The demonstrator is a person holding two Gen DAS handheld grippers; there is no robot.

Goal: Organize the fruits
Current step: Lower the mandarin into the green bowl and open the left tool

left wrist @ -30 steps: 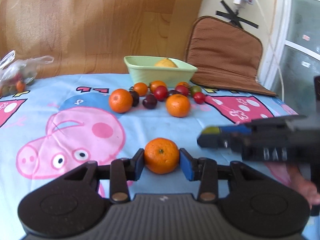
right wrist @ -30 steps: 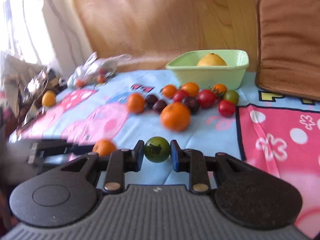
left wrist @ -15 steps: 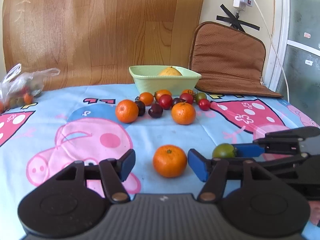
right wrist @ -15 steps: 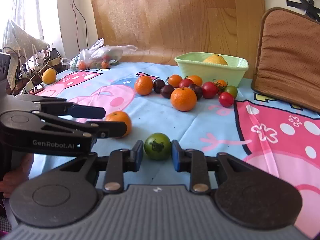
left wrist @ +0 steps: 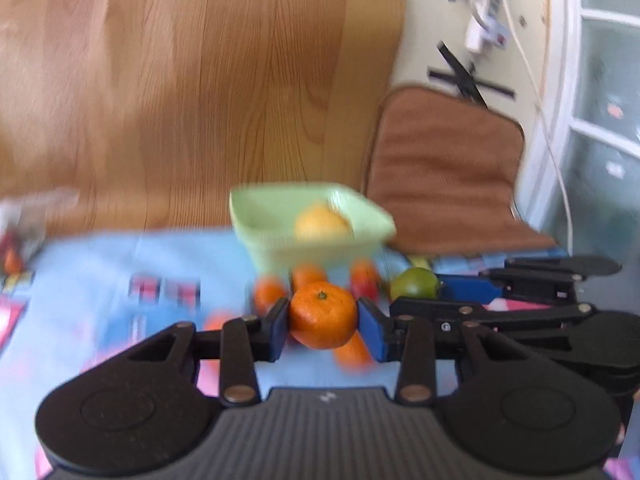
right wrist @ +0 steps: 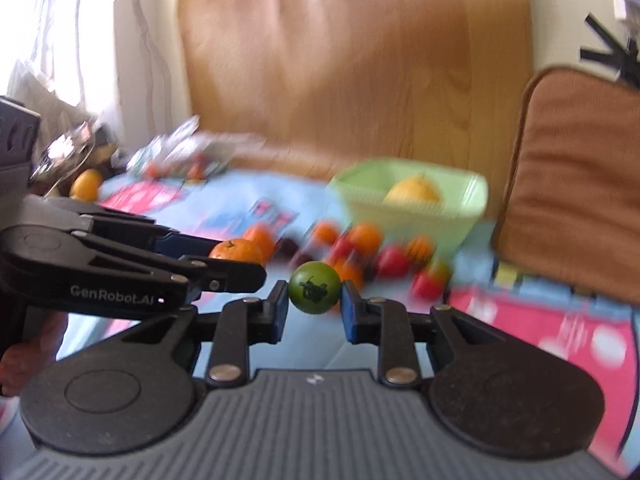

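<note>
My left gripper (left wrist: 323, 323) has its jaws closing on an orange mandarin (left wrist: 320, 310), and both blue pads press its sides; it hangs above the cloth. My right gripper (right wrist: 314, 302) is shut on a small green tomato (right wrist: 314, 286), also lifted. The two grippers are side by side, the right one at the right edge of the left wrist view with the green tomato (left wrist: 414, 284) at its tips. Just beyond stands the pale green bowl (left wrist: 276, 240) with a yellow fruit (left wrist: 322, 224) in it. Several oranges and red tomatoes (right wrist: 360, 240) lie blurred in front of the bowl.
A cartoon-print tablecloth (right wrist: 540, 320) covers the table. A brown cushion (left wrist: 444, 168) leans at the back right, a wooden board (left wrist: 200, 80) behind the bowl. A plastic bag of fruit (right wrist: 180, 152) and a lone orange (right wrist: 86, 184) lie far left. A hand (right wrist: 24, 356) holds the left gripper.
The left gripper opened around the mandarin on the cloth, then shut on it and lifted it. Both grippers rose and moved toward the bowl, the right one still gripping the green tomato.
</note>
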